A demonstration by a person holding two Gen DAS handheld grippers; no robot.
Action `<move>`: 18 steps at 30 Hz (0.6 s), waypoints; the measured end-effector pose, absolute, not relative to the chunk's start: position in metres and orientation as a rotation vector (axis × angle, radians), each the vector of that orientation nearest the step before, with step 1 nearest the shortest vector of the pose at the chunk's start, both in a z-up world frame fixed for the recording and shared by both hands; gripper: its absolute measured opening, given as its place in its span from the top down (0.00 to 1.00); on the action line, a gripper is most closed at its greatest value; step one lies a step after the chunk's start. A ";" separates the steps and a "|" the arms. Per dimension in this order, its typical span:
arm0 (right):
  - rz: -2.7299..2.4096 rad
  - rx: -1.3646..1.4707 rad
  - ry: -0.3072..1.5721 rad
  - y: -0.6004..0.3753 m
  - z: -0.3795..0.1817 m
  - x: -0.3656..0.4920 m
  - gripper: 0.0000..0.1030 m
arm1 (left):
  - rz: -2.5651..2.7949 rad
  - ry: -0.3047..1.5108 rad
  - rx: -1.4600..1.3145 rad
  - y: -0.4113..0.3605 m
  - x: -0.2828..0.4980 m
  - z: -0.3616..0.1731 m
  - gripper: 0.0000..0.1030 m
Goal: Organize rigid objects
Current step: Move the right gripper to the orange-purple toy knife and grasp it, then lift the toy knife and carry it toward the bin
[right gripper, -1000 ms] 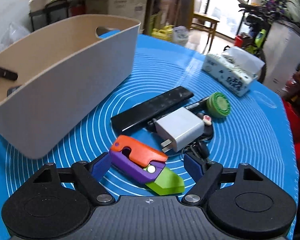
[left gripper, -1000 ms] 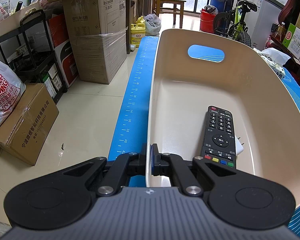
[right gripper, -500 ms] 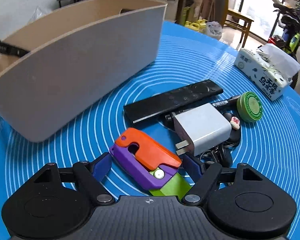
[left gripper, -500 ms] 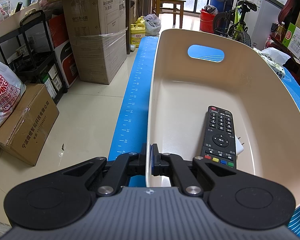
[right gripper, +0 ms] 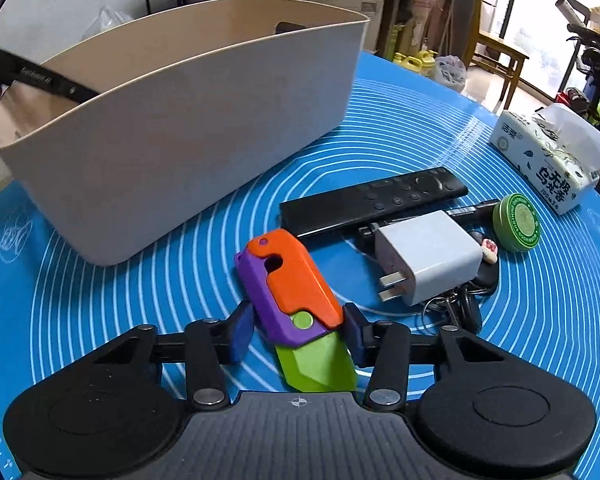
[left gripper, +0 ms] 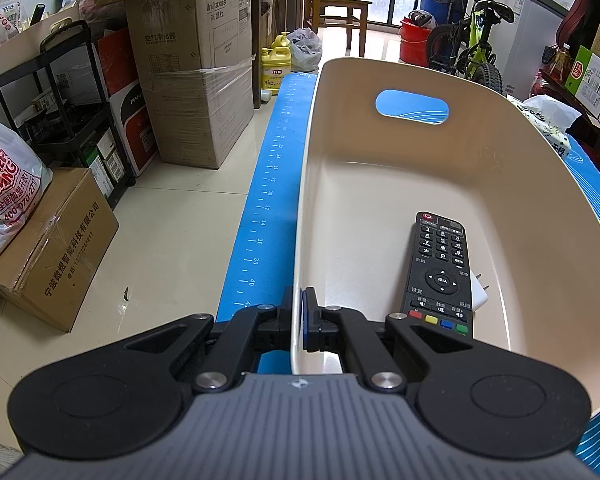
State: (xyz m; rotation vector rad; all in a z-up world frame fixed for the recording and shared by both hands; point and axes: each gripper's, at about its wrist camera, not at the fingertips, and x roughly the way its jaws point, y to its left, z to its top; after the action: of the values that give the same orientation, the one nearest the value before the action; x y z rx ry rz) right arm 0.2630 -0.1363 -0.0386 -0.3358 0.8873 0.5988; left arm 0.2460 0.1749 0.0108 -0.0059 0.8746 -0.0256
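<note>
My left gripper point(left gripper: 300, 312) is shut on the near rim of the beige bin point(left gripper: 380, 152). Inside the bin lie a black button remote point(left gripper: 440, 268) and a white charger point(left gripper: 480, 296) half hidden beneath it. The bin point(right gripper: 204, 120) also shows in the right wrist view. My right gripper point(right gripper: 298, 330) is partly closed around an orange, purple and green toy knife point(right gripper: 296, 292) on the blue mat point(right gripper: 420, 120); the right pad touches it, the left pad stands a little apart. Beyond lie a slim black remote point(right gripper: 372, 200), a white plug charger point(right gripper: 428, 256), keys point(right gripper: 460, 304) and a green tin point(right gripper: 518, 222).
A tissue pack point(right gripper: 552, 160) lies at the mat's far right. Cardboard boxes point(left gripper: 196, 80), a black shelf point(left gripper: 60, 100) and a bicycle point(left gripper: 476, 40) stand on the floor beyond the table's left edge. The left gripper's arm point(right gripper: 32, 76) reaches over the bin.
My right gripper has moved forward over the toy knife and its fingers have narrowed around it. The left gripper and bin have not moved.
</note>
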 end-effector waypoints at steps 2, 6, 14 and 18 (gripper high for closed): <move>0.604 -0.351 0.890 -0.134 -0.038 0.261 0.50 | -0.026 0.874 -0.005 0.175 0.246 0.010 0.96; 0.597 -0.363 0.882 -0.131 -0.037 0.264 0.48 | -0.025 0.875 -0.006 0.175 0.246 0.011 0.96; 0.613 -0.321 0.876 -0.131 -0.040 0.272 0.47 | -0.027 0.875 -0.002 0.175 0.247 0.011 0.96; 0.610 -0.329 0.856 -0.130 -0.041 0.267 0.49 | -0.027 0.875 -0.002 0.175 0.247 0.011 0.96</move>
State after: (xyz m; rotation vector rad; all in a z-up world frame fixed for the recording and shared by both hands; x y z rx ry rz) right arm 0.2666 -0.1305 -0.0411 -0.3289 0.8555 0.6103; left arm 0.2467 0.1745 0.0113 -0.0023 0.8755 -0.0273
